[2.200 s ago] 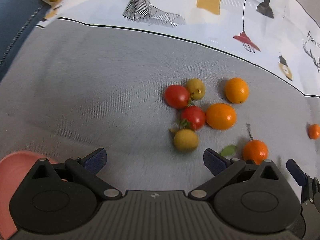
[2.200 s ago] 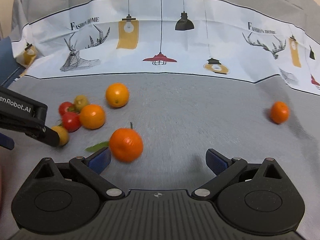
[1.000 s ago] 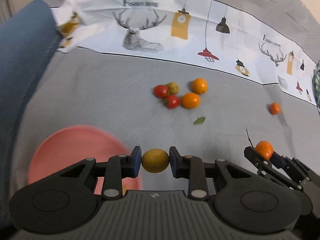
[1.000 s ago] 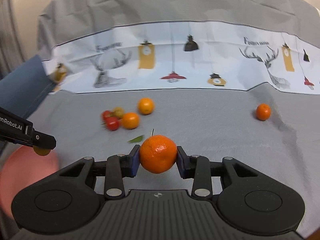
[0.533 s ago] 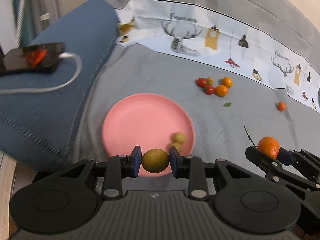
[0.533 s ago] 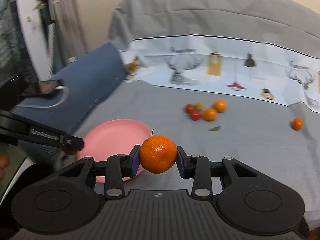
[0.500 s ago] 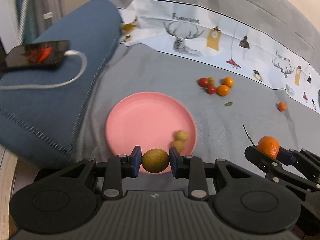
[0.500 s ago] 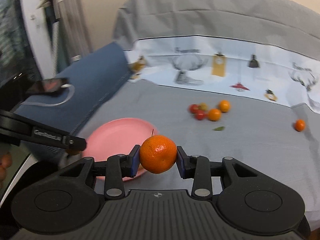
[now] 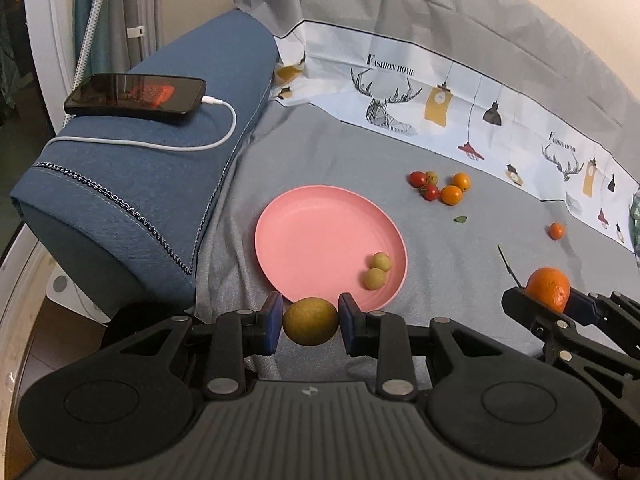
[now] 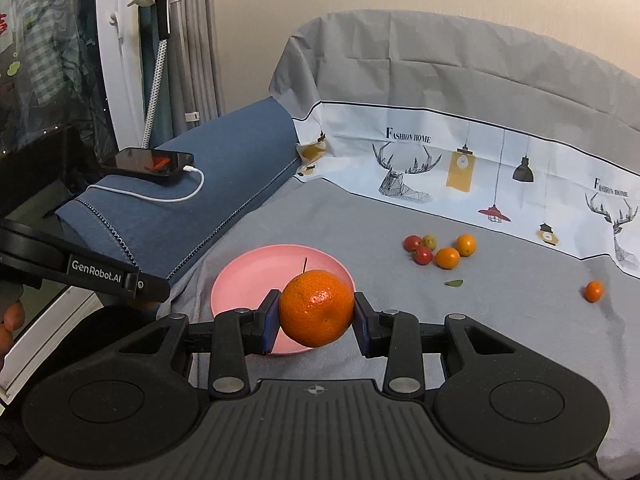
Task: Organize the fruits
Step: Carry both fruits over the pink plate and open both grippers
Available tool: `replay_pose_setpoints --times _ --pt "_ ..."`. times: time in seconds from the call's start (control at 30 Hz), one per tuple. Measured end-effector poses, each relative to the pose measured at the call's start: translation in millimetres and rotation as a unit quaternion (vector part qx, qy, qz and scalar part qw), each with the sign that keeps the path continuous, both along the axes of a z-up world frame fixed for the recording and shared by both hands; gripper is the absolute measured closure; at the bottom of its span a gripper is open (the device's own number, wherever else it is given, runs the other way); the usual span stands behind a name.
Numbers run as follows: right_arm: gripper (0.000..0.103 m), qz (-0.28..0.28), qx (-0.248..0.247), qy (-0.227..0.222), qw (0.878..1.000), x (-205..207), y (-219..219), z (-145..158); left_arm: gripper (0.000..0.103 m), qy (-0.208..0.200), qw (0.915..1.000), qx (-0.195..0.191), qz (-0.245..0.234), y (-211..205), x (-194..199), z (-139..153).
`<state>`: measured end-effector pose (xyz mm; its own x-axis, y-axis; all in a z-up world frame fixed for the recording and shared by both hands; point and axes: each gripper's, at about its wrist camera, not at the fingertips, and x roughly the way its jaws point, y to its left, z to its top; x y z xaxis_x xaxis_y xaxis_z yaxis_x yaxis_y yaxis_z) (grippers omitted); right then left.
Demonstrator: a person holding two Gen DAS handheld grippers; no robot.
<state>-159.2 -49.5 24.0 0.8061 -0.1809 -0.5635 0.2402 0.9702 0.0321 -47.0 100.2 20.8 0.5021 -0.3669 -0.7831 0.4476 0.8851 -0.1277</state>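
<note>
**Two grippers, each pinching a fruit near a pink plate**

The left gripper [image 9: 310, 322] pinches a small olive-yellow fruit [image 9: 310, 321], round with a dull matte skin, between its blue pads. It hangs in front of the near rim of the plate [image 9: 320, 240]. The right gripper [image 10: 316, 314] pinches a mandarin [image 10: 316, 307], bright orange with dimpled peel and a thin dark stem standing up from its top. In the right view it covers part of the plate's right side.

The plate is round, smooth, shallow and pink, and sits on a grey cloth [image 9: 460, 280] near the cloth's left edge. Only the left view shows what lies in it: two small yellow-green fruits [image 9: 378, 270], touching, by the right rim. That view also shows the right gripper from the side, at the right edge, with the mandarin in it.

Toward the cloth's far edge lies a cluster [image 9: 438, 187] of two red cherry tomatoes, one yellowish fruit and two small oranges. A green leaf [image 9: 460, 219] lies nearer, and a lone small orange [image 9: 556, 231] sits well apart to the right.

Behind runs a white printed band [image 10: 480, 176] with deer heads and lamps. Left of the cloth, a blue fabric armrest [image 9: 160, 152] carries a dark phone [image 9: 136, 94] with a white cable [image 9: 168, 145] plugged in. Only the right view shows fingertips [image 10: 11, 326] at its left edge.
</note>
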Motion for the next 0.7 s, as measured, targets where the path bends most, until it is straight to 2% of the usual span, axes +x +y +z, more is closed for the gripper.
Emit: replay_pose_setpoints --times 0.7 --pt "0.064 0.000 -0.003 0.000 1.000 -0.8 1.1 0.6 0.070 -0.008 0.9999 -0.006 0.005 2.2 -1.5 3.6"
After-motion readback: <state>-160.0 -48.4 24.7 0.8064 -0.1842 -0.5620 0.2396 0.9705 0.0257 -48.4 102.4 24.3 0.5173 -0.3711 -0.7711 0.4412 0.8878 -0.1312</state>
